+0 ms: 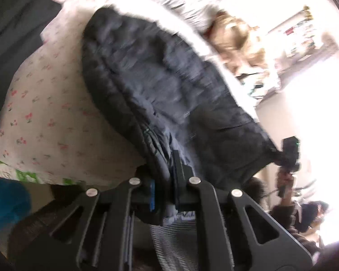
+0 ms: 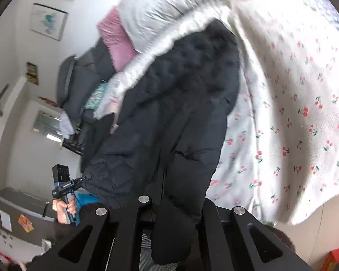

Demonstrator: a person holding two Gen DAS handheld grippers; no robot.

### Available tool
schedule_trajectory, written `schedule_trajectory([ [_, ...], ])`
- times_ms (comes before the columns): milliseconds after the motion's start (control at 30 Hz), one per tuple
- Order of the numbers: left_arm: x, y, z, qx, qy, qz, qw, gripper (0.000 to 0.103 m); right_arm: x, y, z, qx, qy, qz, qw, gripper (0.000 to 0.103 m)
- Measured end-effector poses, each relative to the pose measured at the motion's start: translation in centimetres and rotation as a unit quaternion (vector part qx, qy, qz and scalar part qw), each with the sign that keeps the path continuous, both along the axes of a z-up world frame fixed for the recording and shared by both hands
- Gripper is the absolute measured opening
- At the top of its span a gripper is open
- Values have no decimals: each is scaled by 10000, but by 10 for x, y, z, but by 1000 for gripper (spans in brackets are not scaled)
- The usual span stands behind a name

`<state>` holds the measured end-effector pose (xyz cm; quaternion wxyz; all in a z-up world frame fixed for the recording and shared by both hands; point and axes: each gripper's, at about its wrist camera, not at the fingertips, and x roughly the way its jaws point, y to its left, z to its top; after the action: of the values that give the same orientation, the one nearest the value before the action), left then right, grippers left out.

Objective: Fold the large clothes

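Observation:
A dark padded jacket (image 1: 160, 85) is lifted by its hem off a white bedsheet printed with cherries (image 1: 45, 113). My left gripper (image 1: 167, 180) is shut on a bunched edge of the jacket, fabric squeezed between its fingers. Further along the hem, my right gripper (image 1: 280, 155) pinches the other corner, a hand holding its handle. In the right wrist view the jacket (image 2: 183, 103) hangs over my right gripper (image 2: 162, 187) and hides its fingertips. The left gripper (image 2: 87, 178) grips the hem corner at lower left. The jacket's far end still lies on the bedsheet (image 2: 293, 94).
Grey pillow (image 2: 160, 6) and pink pillow (image 2: 117, 43) lie at the bed's head, with a brown soft toy (image 1: 237, 38) nearby. A dark chair piled with clothes (image 2: 79, 83) stands beside the bed. Another dark garment (image 1: 13, 45) lies on the sheet at left.

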<state>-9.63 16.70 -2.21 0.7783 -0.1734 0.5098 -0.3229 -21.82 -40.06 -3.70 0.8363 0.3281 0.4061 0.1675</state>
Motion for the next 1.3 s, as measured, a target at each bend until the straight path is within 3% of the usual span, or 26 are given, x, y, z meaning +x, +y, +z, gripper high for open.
schedule_trajectory([
  [133, -36, 6, 39, -339, -475, -176, 9981, 13, -44, 3, 45, -114, -502, -84, 9986, 6],
  [300, -37, 22, 67, -580, -824, 2, 9949, 13, -63, -4, 87, -263, -916, -324, 9949, 6],
  [400, -11, 26, 72, -466, -966, 325, 9937, 13, -46, -8, 100, -404, -1005, -515, 9928, 6],
  [533, 34, 20, 74, -295, -1092, 760, 9907, 12, 14, -12, 106, -586, -1027, -988, 9881, 6],
  [633, 67, 11, 72, -232, -1184, 1024, 9874, 13, 74, -15, 101, -723, -947, -1413, 9828, 6],
  [767, 112, 1, 57, 148, -1254, 1380, 9823, 13, 129, -33, 81, -700, -775, -1967, 9749, 7],
  [900, 167, -9, 18, 415, -1049, 1696, 9790, 14, 180, -46, 49, -697, -463, -2348, 9684, 7],
  [1067, 206, -21, -42, 739, -919, 1820, 9762, 18, 226, -50, -16, -978, -24, -2467, 9641, 10],
  [1100, 218, -28, -56, 971, -674, 1774, 9770, 18, 237, -49, -27, -1163, 270, -2424, 9628, 10],
  [1133, 223, -33, -61, 1093, -555, 1716, 9775, 19, 248, -48, -35, -1302, 485, -2367, 9616, 10],
  [1300, 229, -42, -58, 1395, -497, 1585, 9762, 23, 268, -43, -37, -1683, 671, -2288, 9565, 14],
])
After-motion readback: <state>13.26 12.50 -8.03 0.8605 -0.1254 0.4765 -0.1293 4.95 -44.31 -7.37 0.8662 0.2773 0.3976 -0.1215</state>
